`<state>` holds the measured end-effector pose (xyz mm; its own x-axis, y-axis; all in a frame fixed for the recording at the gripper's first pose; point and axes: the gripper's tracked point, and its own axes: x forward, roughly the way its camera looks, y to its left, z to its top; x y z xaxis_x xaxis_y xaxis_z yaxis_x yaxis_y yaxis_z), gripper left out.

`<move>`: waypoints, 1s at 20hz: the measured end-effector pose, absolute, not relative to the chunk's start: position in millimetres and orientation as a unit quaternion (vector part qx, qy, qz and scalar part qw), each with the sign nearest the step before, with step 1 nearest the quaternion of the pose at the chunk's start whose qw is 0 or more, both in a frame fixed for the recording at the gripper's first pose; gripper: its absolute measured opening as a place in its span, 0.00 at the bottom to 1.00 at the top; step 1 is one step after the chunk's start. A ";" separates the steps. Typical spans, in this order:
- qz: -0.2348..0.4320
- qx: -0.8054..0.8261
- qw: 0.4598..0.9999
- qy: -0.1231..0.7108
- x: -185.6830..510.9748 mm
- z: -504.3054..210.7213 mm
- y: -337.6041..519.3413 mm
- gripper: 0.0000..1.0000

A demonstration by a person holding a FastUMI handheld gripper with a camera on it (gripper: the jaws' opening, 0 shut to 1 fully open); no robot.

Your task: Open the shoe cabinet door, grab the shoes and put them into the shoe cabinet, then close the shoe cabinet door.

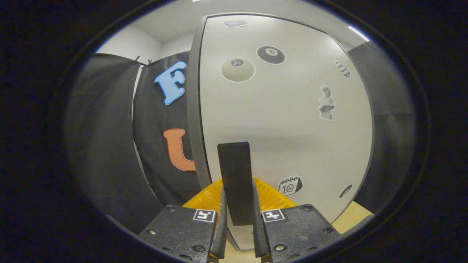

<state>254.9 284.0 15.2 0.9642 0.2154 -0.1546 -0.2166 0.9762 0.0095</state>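
Straight ahead in the gripper view, the shoe cabinet door (285, 120) stood close, white with stickers, its dark edge beside the black cloth wall. The gripper (239, 215) had its jaws narrowed on the black handle (236, 179), both fingers (222, 226) apparently pressing its sides. An orange ribbed thing (204, 199) sat just behind the handle, low; couldn't tell what it was. No shoes seen. Whether the door was opening or closing: can't tell. Risks as I judged them: handle was slim and smooth, so a pull off the hinge arc could slip the jaws off; the swinging door might catch the orange thing.
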 end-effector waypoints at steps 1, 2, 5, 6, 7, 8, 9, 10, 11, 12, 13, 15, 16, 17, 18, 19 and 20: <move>0.113 -0.008 0.990 0.081 254.2 14.8 283.3 0.31; 0.116 -0.012 0.989 0.086 253.2 14.7 282.4 0.30; 0.128 -0.014 0.988 0.089 247.9 14.9 280.8 0.28; 0.134 -0.016 0.987 0.090 245.2 14.8 280.0 0.28; 0.140 -0.017 0.986 0.089 242.6 15.6 279.5 0.27; 0.151 -0.018 0.984 0.090 238.7 17.1 277.6 0.27; 0.162 -0.014 0.983 0.090 235.0 17.4 276.2 0.27; 0.172 -0.011 0.981 0.090 229.6 18.4 275.1 0.27; 0.182 -0.010 0.979 0.088 220.6 21.1 273.2 0.26; 0.191 -0.002 0.978 0.085 210.4 24.2 269.6 0.26; 0.202 0.013 0.976 0.084 195.6 30.6 265.9 0.26; 0.223 0.012 0.972 0.078 187.3 32.0 257.7 0.25; 0.232 0.005 0.970 0.077 182.8 32.1 253.0 0.25; 0.239 0.004 0.968 0.080 177.8 32.0 250.0 0.25; 0.245 0.007 0.966 0.084 173.8 32.6 247.1 0.25; 0.248 0.007 0.965 0.087 169.2 34.1 243.2 0.25; 0.247 0.003 0.965 0.087 166.0 34.8 240.4 0.24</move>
<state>166.0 240.4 34.8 0.8627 0.4778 -0.1654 -0.4766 0.8777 0.0494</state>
